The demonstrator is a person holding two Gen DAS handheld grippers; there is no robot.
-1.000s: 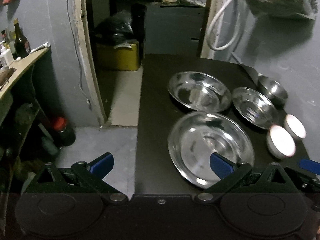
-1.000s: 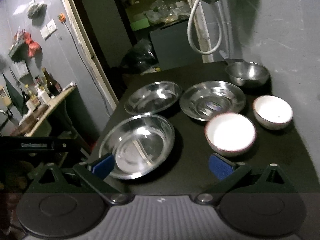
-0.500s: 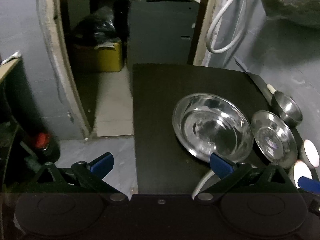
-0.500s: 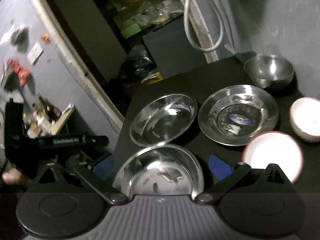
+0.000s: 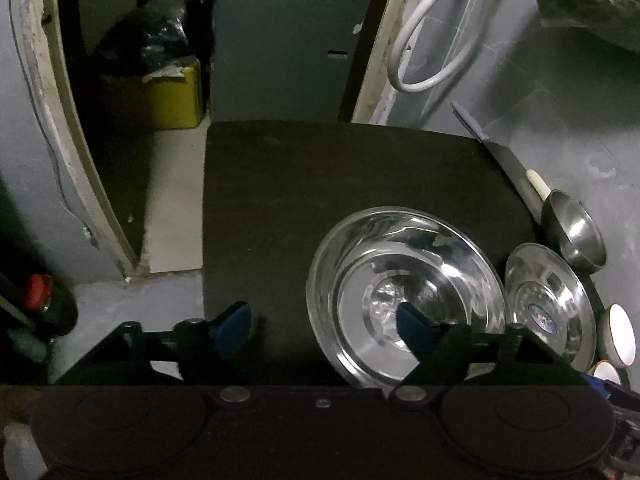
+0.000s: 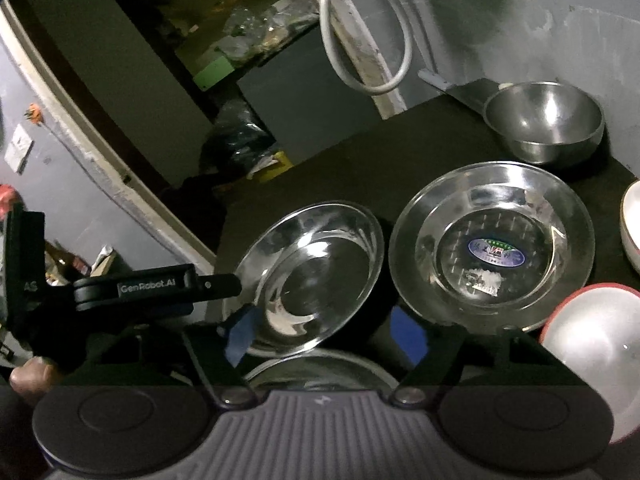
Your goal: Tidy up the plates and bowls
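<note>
**Both grippers over the steel dishes, jaws narrowing**

Left wrist view: left gripper sits at lower centre, jaws apart and just been closing. Its right finger overlaps the big steel plate at right of centre; the left finger lies over bare black table. No pad seen pressing the rim.

Stickered plate just beside it at right, steel bowl above that, white bowl at the right edge.

Right wrist view: right gripper at lower centre, jaws apart, also just been closing, straddling the near edge of the steel plate; contact cannot be told. Red-rimmed bowl lower right.
</note>
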